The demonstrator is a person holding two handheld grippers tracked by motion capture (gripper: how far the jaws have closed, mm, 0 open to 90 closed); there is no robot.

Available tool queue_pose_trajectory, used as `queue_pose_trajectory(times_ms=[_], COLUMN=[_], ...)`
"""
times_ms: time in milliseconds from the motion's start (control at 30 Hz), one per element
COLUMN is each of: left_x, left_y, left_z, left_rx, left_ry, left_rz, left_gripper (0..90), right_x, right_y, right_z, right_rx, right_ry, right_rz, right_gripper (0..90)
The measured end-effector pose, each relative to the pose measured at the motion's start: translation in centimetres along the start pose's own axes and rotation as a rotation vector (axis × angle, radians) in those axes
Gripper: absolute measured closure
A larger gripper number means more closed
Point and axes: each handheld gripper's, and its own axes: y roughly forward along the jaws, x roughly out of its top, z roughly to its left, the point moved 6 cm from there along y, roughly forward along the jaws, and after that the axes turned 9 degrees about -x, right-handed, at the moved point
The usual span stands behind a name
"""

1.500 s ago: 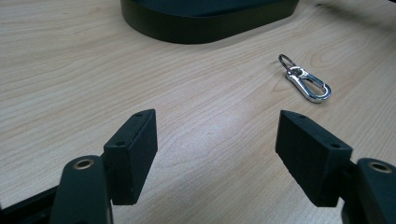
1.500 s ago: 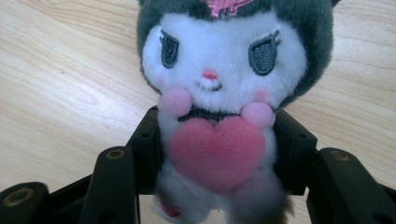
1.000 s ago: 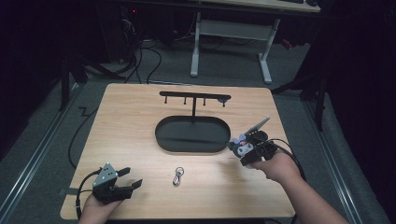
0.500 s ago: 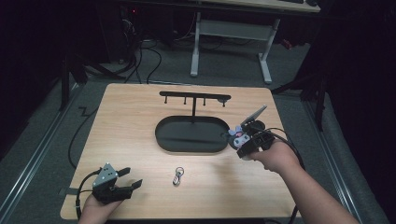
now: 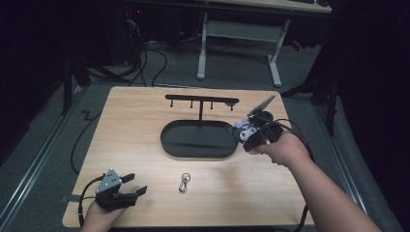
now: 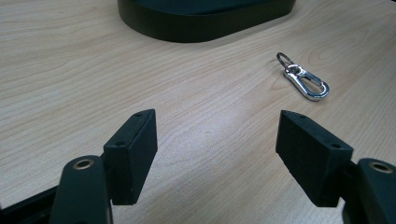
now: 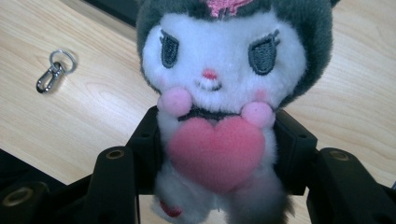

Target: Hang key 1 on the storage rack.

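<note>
Grippers over a wooden counter, one pinching a plush toy.

Right gripper clamps the plush by its body beside the black oval stand base, slightly farther forward than a second ago. Left gripper, jaws spread wide and empty, rests near a metal keyring clip.

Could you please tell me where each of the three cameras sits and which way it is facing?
High view: above the person's side, looking forward and down on the table; both forearms enter from below.
Left gripper view: rides the left gripper, low over the wood, open jaws toward the carabiner keyring.
Right gripper view: rides the right gripper, clamping a plush doll.
Shared: all three show the keyring.
</note>
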Motion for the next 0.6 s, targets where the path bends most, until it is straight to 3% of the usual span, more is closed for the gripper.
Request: queue_pose_trajectory(times_ms=[367, 600], left_x=[0.0, 0.0], left_y=[0.0, -0.1], left_z=[0.0, 0.0], left_rx=[-0.001, -0.001], left_ry=[0.0, 0.001], left_rz=[0.001, 0.003], left_gripper=[30.1, 30.0], right_x=[1.8, 2.5], right_y=[-2.4, -2.9], right_z=[0.1, 0.3], right_rx=[0.002, 0.004], right_ry=[0.004, -0.001], right_rz=[-0.033, -0.032], right_gripper=[46.3, 46.3])
